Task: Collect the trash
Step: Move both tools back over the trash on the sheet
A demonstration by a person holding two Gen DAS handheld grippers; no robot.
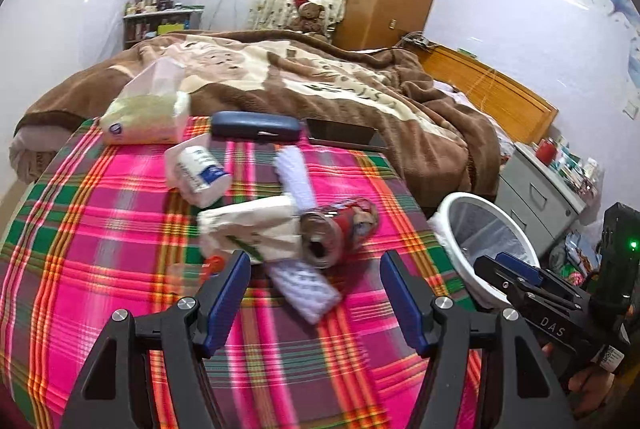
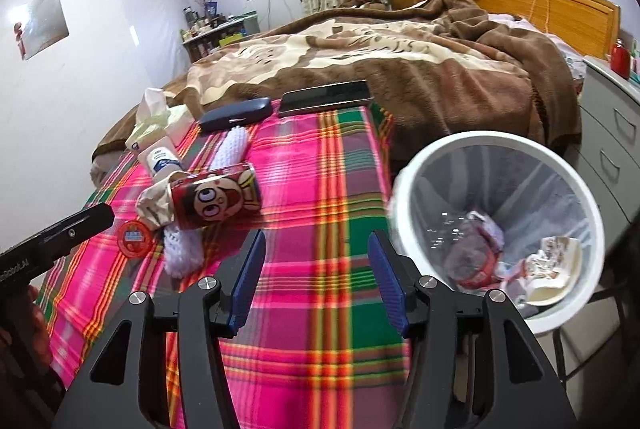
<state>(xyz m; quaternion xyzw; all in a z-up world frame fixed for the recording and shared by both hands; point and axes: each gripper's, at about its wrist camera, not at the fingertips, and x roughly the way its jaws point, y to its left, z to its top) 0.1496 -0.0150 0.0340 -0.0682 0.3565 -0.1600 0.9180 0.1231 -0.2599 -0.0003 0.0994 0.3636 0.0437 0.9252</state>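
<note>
A red cartoon can (image 1: 340, 229) lies on its side on the plaid tablecloth (image 1: 120, 229), against a crumpled paper wad (image 1: 244, 225) and a white knitted piece (image 1: 304, 289). A red lid (image 1: 214, 264) lies by the wad. My left gripper (image 1: 314, 293) hovers open just short of the can, its pads touching nothing. My right gripper (image 2: 318, 277) is open and empty over the table's edge, left of the white bin (image 2: 500, 139), which holds crumpled wrappers (image 2: 480, 257). From the right wrist I also see the can (image 2: 216, 197) and the lid (image 2: 134, 237).
A white bottle (image 1: 200, 173), tissue pack (image 1: 144, 117), dark glasses case (image 1: 256, 127) and phone (image 1: 340, 137) sit along the table's far side. Behind is a bed with a brown blanket (image 1: 320, 77). Grey drawers (image 2: 612, 133) stand right of the bin.
</note>
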